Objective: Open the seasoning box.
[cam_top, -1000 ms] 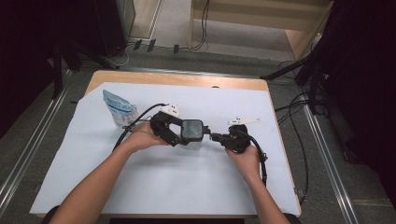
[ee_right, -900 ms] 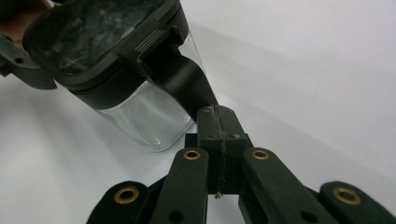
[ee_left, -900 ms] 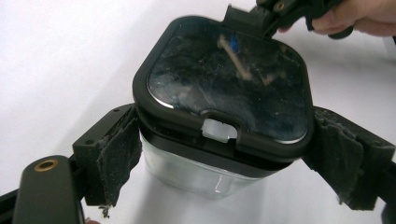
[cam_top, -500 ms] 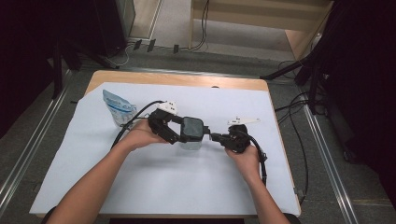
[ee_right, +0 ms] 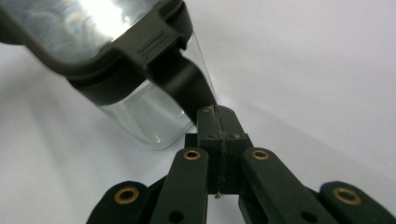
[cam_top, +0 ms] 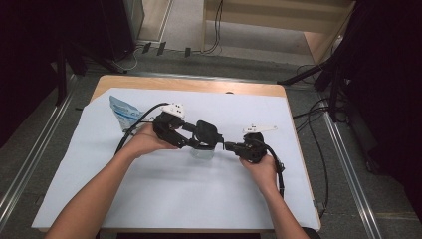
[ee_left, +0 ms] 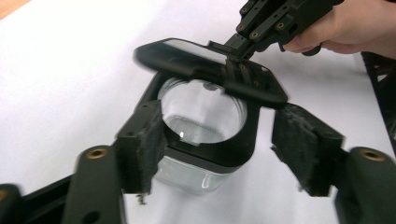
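A small clear jar (cam_top: 203,153) with a black collar and a hinged black lid (cam_top: 206,131) stands on the white sheet at mid-table. In the left gripper view the jar (ee_left: 201,116) sits between my left gripper's (ee_left: 224,142) jaws, which have just been closing. The left pad (ee_left: 145,140) is at the collar, while the right pad (ee_left: 303,147) stands off it. The lid (ee_left: 210,65) is tipped up over the jar's mouth. My right gripper (ee_right: 217,116) is shut on the lid's black tab (ee_right: 187,88), reaching in from the jar's right (cam_top: 228,146).
A blue and white pouch (cam_top: 124,112) lies at the sheet's far left. The white sheet (cam_top: 199,199) covers most of the wooden table (cam_top: 189,84). Cables trail from both grippers, one looping off the right edge (cam_top: 279,169).
The left gripper has risen a little and its jaws have narrowed around the jar. The lid now stands tilted up rather than flat. The right gripper has kept its place.
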### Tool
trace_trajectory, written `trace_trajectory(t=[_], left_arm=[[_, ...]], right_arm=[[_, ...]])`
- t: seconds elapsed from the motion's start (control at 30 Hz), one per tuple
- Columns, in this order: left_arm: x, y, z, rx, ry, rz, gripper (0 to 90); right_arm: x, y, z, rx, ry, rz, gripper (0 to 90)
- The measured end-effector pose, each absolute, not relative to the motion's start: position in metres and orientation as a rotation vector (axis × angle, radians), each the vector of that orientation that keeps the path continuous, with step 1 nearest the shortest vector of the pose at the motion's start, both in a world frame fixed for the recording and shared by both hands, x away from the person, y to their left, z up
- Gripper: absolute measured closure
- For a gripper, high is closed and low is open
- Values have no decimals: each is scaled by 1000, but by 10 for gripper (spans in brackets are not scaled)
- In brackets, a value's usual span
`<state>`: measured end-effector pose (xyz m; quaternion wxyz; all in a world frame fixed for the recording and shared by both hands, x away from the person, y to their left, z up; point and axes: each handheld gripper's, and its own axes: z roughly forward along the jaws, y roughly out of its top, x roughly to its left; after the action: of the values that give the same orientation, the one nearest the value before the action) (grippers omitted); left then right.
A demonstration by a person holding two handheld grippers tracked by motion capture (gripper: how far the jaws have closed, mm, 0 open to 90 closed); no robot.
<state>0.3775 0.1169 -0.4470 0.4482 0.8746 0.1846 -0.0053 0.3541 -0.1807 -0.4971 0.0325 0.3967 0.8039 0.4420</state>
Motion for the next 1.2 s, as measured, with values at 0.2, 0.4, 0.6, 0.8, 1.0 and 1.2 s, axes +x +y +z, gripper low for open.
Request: trace_trajectory(t=[0.2, 0.4, 0.6, 0.8, 1.0, 1.2], left_arm=[[382, 121, -443, 2153, 464, -50, 599], [382, 121, -437, 2167, 439, -54, 814], [382, 117, -433, 2189, 433, -81, 900], [381, 107, -427, 2177, 431, -70, 900], [381, 93, -419, 2181, 426, -62, 900], [384, 80, -418, 2185, 441, -71, 900]], right_arm=[[354, -180, -497, 1222, 2476, 1362, 900], [355, -181, -498, 1221, 2474, 1372, 900], [356, -181, -498, 1225, 2474, 1371, 900], [356, -180, -498, 1228, 2473, 1368, 900], [356, -180, -498, 1231, 2465, 1365, 900], [355, -179, -498, 1232, 2460, 1363, 900]])
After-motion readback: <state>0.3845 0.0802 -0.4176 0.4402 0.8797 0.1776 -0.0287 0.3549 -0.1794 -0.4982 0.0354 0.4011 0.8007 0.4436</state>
